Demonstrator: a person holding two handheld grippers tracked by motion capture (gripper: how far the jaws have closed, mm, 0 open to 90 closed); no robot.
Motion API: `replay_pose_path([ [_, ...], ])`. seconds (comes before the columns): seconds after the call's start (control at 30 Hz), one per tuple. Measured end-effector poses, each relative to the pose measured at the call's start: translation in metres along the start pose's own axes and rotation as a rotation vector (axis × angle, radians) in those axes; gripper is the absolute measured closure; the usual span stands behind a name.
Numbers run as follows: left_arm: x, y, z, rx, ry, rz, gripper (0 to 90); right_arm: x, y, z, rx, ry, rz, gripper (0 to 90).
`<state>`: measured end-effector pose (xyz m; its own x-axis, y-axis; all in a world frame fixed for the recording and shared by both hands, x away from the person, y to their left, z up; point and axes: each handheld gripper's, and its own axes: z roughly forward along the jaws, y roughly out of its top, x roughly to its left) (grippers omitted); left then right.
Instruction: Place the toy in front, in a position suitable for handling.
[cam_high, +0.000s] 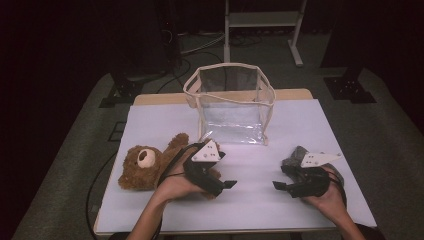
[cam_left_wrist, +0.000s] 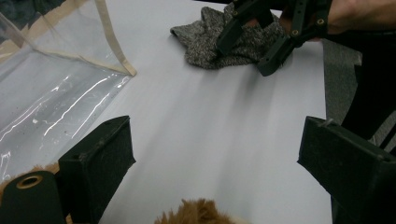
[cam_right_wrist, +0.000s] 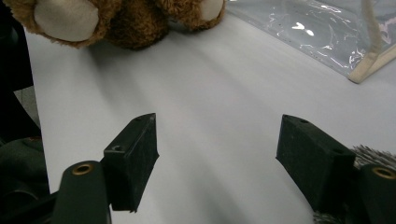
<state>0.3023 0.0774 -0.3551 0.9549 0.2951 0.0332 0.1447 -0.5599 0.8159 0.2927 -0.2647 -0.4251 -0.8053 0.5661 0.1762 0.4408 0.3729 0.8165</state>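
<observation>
- Clear plastic bag with beige fabric trim (cam_high: 231, 102): stands upright and open-topped at the back middle of the white table sheet (cam_high: 260, 200). Soft walls, so a push at the rim could fold it or tip it.
- Brown plush teddy bear with cream muzzle (cam_high: 142, 167): lies flat at the left, just beside the left gripper (cam_high: 227, 184). Limp limbs could snag the bag rim on the way in.
- Grey knitted cloth, crumpled (cam_high: 295, 157): sits under the right hand, near the right gripper (cam_high: 277, 185). Probably a sock or hat; too bunched to tell. A shallow pinch could shed it.
- Both grippers' jaws stand wide, nothing between them, hovering over bare sheet, tips facing each other. Risk: the two colliding mid-table.
</observation>
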Motion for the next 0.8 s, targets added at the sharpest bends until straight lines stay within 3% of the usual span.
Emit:
replay_pose_path([
  [0.33,0.003,-0.001,-0.012,-0.013,0.000,0.014,9.5,0.000,-0.001,0.001,0.007,0.010,-0.004,27.6],
  [0.8,0.009,-0.005,-0.048,-0.056,0.027,0.048,9.5,0.004,0.000,0.005,0.018,0.021,-0.016,27.3],
])
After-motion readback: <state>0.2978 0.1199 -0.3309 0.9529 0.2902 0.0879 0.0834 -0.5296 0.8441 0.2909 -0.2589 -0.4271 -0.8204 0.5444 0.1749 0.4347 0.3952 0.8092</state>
